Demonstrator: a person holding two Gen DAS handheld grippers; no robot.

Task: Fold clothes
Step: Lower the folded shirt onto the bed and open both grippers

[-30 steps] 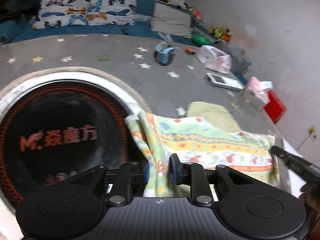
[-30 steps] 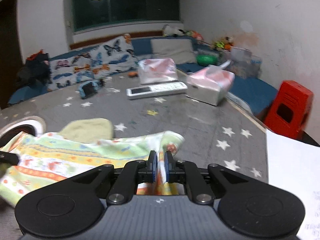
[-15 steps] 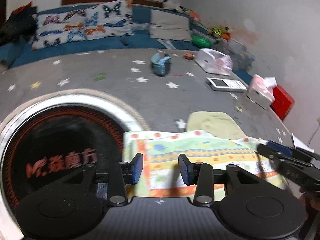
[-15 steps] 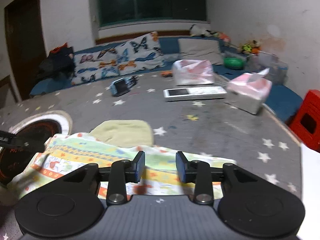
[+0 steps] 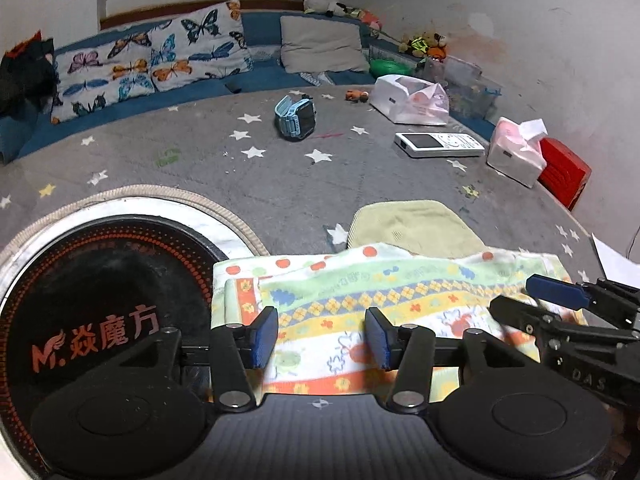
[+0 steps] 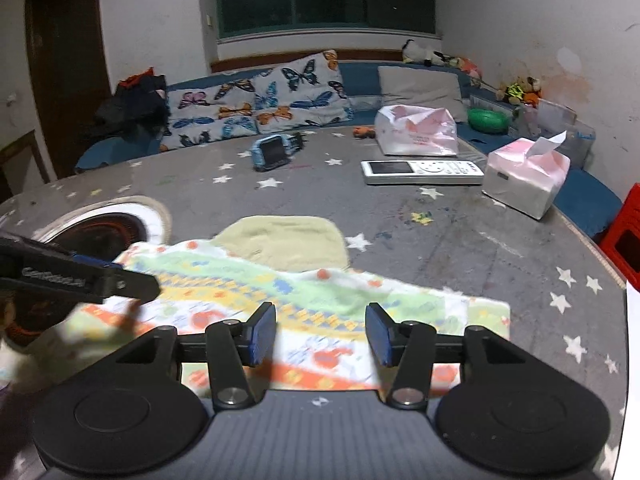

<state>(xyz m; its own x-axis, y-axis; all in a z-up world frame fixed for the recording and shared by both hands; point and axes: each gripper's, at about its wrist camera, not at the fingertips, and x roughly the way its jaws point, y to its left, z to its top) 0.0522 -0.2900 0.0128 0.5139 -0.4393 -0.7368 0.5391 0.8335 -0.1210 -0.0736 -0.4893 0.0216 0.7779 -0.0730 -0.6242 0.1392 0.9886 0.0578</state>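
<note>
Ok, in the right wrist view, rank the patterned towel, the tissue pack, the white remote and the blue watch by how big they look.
1. Patterned towel, though it lies nearest the camera.
2. White remote and tissue pack: too alike to rank; the remote is longer, the pack bulkier.
3. Blue watch, farthest back, so partly distance.

Printed cloth (image 5: 384, 292): soft woven cotton look, matt, lightly rumpled. Yellow-green cloth (image 5: 412, 226) under its far edge: terry-like nap, matt. Desk (image 5: 280, 184) cover: grey star-print sheet, smooth, faint sheen toward far edge. Round cooktop (image 5: 100, 292) at desk's left edge: black glass, glossy; pale rim. Left tool (image 5: 322, 338) and right tool (image 6: 321, 334): black matt plastic, ribbed body, metal screw heads, blue rubbery pads. Tissue pack (image 6: 528, 178) near right edge: glossy plastic wrap, paper tissue. Remote (image 6: 422, 171): white smooth plastic.
</note>
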